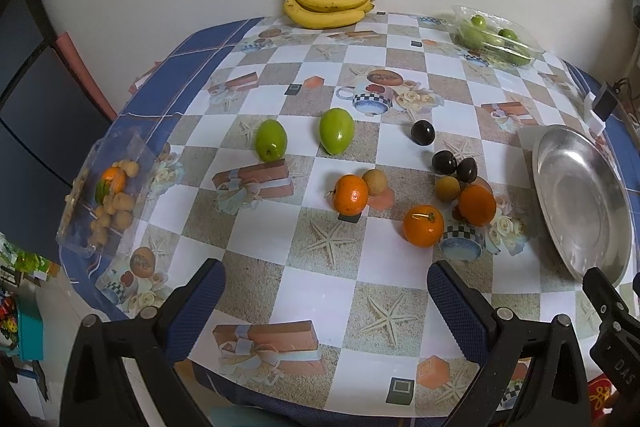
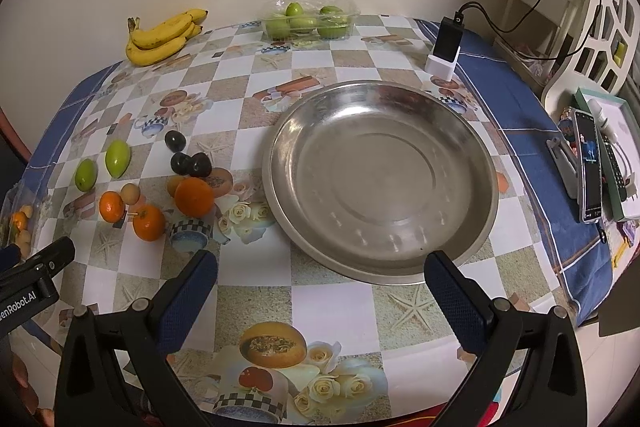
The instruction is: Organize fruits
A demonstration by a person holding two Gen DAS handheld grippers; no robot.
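Right wrist view first, since it's got the biggest stuff: we've got a table (image 2: 256,287) under a checkered printed cloth, and sitting on its right half is a big round steel plate (image 2: 380,187) with nothing in it. Our right gripper (image 2: 320,287) hovers at the near edge of that plate, fingers spread wide apart and holding nothing. Same deal in the left wrist view, where our left gripper (image 1: 326,291) hangs over the near part of the table, fingers wide apart and not touching any fruit. Far back against the wall lies a bunch of bananas (image 1: 330,5), and at the far right there's a clear plastic tray (image 1: 496,37) of green fruits. Another clear tray (image 1: 102,193) at the left edge holds small tan fruits plus an orange one. Loose on the cloth in the middle: two green fruits (image 1: 271,140) side by side, well apart from the plate, then three oranges (image 1: 423,225) nearer to us, the rightmost one closest to the plate. Just beyond those are three dark plums (image 1: 423,133), two of them touching, and two little tan longans (image 1: 375,182), each one right up against an orange.
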